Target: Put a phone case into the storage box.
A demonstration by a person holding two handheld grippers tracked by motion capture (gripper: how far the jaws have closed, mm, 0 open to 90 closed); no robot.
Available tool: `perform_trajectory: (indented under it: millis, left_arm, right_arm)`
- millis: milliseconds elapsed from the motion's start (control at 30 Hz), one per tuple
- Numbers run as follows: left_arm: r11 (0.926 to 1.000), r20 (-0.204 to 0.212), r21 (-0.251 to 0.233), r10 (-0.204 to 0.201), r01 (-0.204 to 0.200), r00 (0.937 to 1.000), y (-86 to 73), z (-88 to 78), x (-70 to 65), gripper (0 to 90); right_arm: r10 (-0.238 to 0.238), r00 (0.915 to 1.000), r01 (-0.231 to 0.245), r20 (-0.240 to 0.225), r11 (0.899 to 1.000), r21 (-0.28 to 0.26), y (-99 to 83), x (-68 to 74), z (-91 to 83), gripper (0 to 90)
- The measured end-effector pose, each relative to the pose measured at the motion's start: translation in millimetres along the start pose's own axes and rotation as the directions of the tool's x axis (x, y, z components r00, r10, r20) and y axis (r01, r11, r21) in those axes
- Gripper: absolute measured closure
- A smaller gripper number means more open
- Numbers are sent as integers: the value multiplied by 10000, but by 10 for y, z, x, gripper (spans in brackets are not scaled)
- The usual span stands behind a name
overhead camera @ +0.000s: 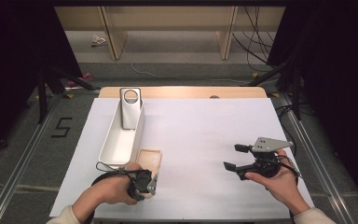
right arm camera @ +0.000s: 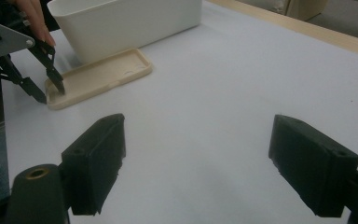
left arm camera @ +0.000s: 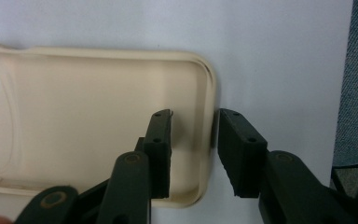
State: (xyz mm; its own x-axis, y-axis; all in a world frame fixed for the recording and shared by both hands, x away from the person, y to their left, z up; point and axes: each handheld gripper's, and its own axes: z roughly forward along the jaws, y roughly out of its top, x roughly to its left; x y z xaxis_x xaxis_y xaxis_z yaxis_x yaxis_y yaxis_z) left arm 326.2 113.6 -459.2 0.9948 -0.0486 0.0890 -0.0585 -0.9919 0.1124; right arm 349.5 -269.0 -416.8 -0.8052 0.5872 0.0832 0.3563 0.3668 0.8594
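Note:
A beige phone case (overhead camera: pixel 149 158) lies open side up on the white sheet, just off the near end of the white bin (overhead camera: pixel 109 140). My left gripper (overhead camera: pixel 153 179) is at the case's near end. In the left gripper view the case (left arm camera: pixel 98 116) has its end wall between the jaws of the left gripper (left arm camera: pixel 195 114): one jaw stands inside the case, the other outside. A gap still shows at the inner jaw. My right gripper (overhead camera: pixel 231 156) hovers open and holds nothing at the right. From its own view, the right gripper (right arm camera: pixel 198 123) faces the case (right arm camera: pixel 102 74) and the left gripper (right arm camera: pixel 51 93).
A grey flat piece with a round hole (overhead camera: pixel 130 109) leans at the far end of the white bin (right arm camera: pixel 121 23). The white sheet (overhead camera: pixel 205 135) covers the table, whose wooden edge (overhead camera: pixel 182 92) shows at the back. Dark stands and cables flank the table.

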Motion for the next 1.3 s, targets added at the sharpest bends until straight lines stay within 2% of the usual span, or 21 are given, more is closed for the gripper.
perform_trajectory:
  millis: [300, 500, 933, 1167, 1300]
  left_arm:
    - [9994, -525, -50, 344, -347, 9980, -6, -2, -89, 761]
    - [9992, -587, -117, 379, -387, 9976, -18, -10, -134, 841]
    - [9992, -703, -273, 278, -298, 9971, -7, -39, -164, 866]
    - [9974, -1171, -624, 283, -358, 9927, 62, -155, -177, 871]
    - [9956, -1339, -728, 482, -584, 9898, 141, -209, -175, 872]
  right_arm:
    - [13, 10000, -13, -29, 10000, 29, -1, 2, 0, 198]
    - [2, 10000, -2, -37, 10000, 44, -1, 5, 3, 200]
    - [-2, 10000, 2, -46, 10000, 58, -1, 6, 9, 201]
    - [2, 10000, -2, -36, 10000, 69, 4, 7, 17, 202]
    - [23, 10000, -23, -25, 10000, 43, 18, 15, 36, 202]
